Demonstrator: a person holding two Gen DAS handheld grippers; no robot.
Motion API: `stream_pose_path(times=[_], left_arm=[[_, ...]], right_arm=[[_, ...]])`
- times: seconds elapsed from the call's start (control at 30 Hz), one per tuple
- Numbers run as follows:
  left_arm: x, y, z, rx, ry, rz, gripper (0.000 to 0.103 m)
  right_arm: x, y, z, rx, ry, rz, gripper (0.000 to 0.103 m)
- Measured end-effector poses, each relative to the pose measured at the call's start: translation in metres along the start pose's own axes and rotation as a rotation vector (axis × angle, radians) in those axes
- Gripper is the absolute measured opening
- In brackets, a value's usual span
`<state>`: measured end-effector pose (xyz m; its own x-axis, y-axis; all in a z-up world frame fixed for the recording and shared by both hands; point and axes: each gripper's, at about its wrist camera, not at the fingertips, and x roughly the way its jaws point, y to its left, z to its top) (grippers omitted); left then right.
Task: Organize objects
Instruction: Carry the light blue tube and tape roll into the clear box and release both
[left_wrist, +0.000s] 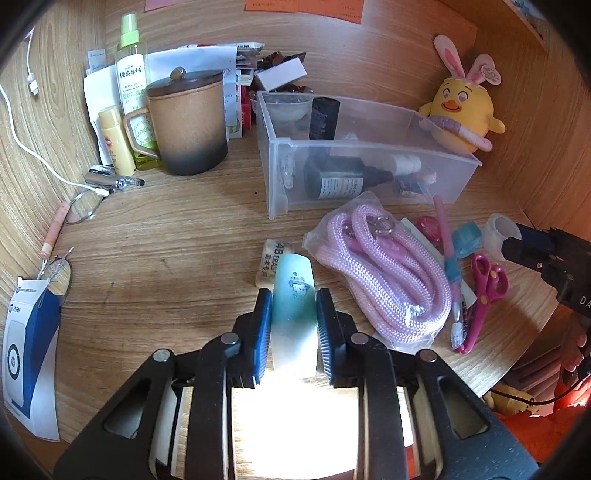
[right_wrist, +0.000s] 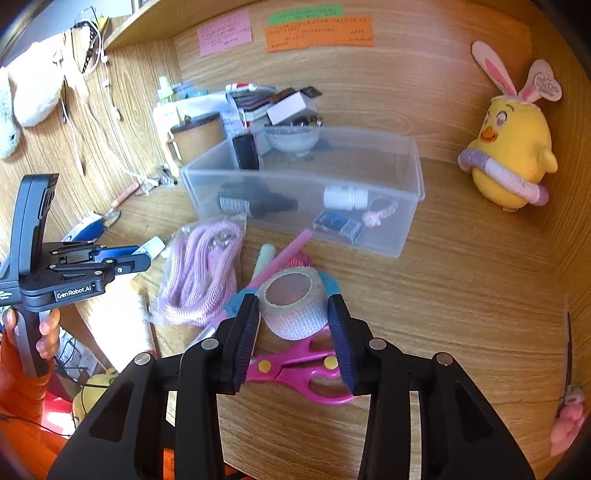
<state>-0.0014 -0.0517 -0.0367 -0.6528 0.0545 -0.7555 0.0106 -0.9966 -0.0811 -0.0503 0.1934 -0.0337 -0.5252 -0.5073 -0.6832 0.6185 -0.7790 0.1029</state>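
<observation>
Your left gripper (left_wrist: 294, 317) clamps the teal-and-white plastic tube (left_wrist: 294, 314) — long axis along the fingers, pointing away; your right gripper (right_wrist: 293, 325) pinches the white gauze tape roll (right_wrist: 291, 302) — hole up.

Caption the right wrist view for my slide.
Right gripper clamps a bandage roll above pink scissors, near the clear bin.

Tube (left_wrist: 294, 314): teal fading to white, small cartoon print. Tape roll (right_wrist: 293, 301): pale pink-white, woven texture. Rope (left_wrist: 384, 273): pink, braided, in clear bag. Scissors (right_wrist: 295, 373): magenta, yellow rivets. Bin (right_wrist: 306, 192): clear frosted plastic. Plush chick (right_wrist: 513, 162): yellow, pink-white bunny ears, lilac ring. Mug (left_wrist: 188, 122): tan fading to dark grey. Desk (left_wrist: 166, 240): light wood grain.
</observation>
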Motion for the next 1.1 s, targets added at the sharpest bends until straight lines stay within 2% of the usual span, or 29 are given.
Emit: stream_pose_path(times=[0.27, 0.5, 0.8, 1.1], left_arm=[[-0.018, 0.004, 0.030, -0.048, -0.119, -0.034, 0.024], [-0.019, 0.001, 0.065, -0.055, -0.194, -0.035, 0.024], [0.015, 0.001, 0.099, -0.083, -0.154, -0.038, 0.024], [0.043, 0.001, 0.122, -0.095, -0.099, -0.019, 0.024]], right_arm=[[-0.021, -0.007, 0.033, 0.033, -0.126, -0.002, 0.035], [-0.022, -0.011, 0.057, 0.023, -0.184, -0.019, 0.035], [-0.001, -0.028, 0.076, 0.057, -0.190, -0.042, 0.035], [0.038, -0.051, 0.089, 0.097, -0.121, -0.068, 0.035]])
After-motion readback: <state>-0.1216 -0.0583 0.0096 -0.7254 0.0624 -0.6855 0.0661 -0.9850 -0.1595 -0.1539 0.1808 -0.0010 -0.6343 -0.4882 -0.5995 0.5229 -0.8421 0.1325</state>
